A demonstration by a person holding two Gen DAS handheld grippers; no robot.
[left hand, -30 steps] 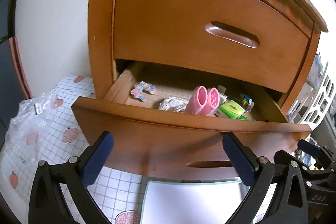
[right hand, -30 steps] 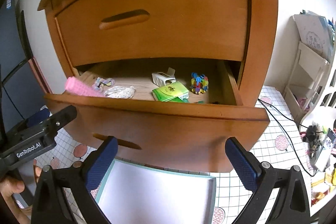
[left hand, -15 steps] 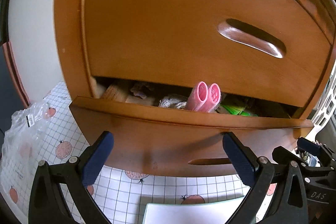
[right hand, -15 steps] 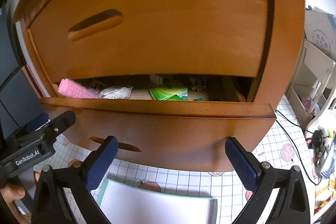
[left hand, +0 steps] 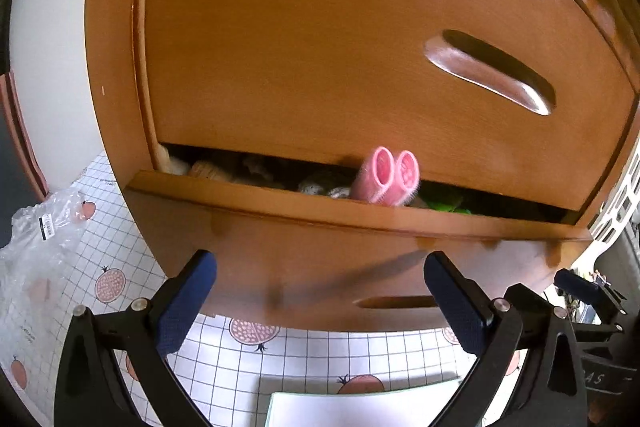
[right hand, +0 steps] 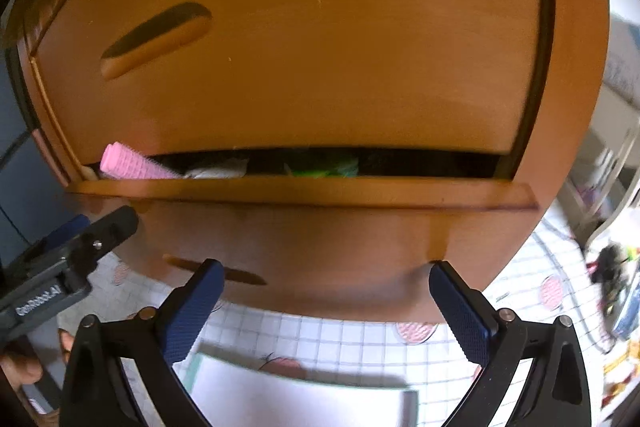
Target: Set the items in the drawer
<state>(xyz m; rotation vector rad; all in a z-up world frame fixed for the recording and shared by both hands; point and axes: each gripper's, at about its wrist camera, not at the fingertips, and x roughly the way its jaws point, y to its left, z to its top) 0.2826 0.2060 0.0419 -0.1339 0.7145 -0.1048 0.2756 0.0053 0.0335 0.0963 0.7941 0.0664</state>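
The lower wooden drawer (left hand: 320, 259) (right hand: 320, 227) of a small chest stands only a narrow slit open. Two pink hair rollers (left hand: 386, 177) (right hand: 132, 163) stick up over its front edge, close under the upper drawer (left hand: 360, 67). A white lacy item (right hand: 218, 169) and a green packet (left hand: 444, 203) (right hand: 320, 169) show in the gap. My left gripper (left hand: 320, 291) is open, its blue pads against the drawer front. My right gripper (right hand: 322, 293) is open too, pads at the drawer front, holding nothing.
A white tray (left hand: 360, 407) (right hand: 304, 403) lies on the gridded fruit-print cloth (left hand: 100, 267) below the grippers. A crumpled clear plastic bag (left hand: 36, 247) sits at the left. Cables and clutter (right hand: 612, 275) lie at the right. A person's hand (right hand: 20, 367) holds the left gripper.
The lower drawer has slid inward from well open to a narrow slit. Both grippers moved forward with it and stayed open. The pink rollers now sit just under the upper drawer.
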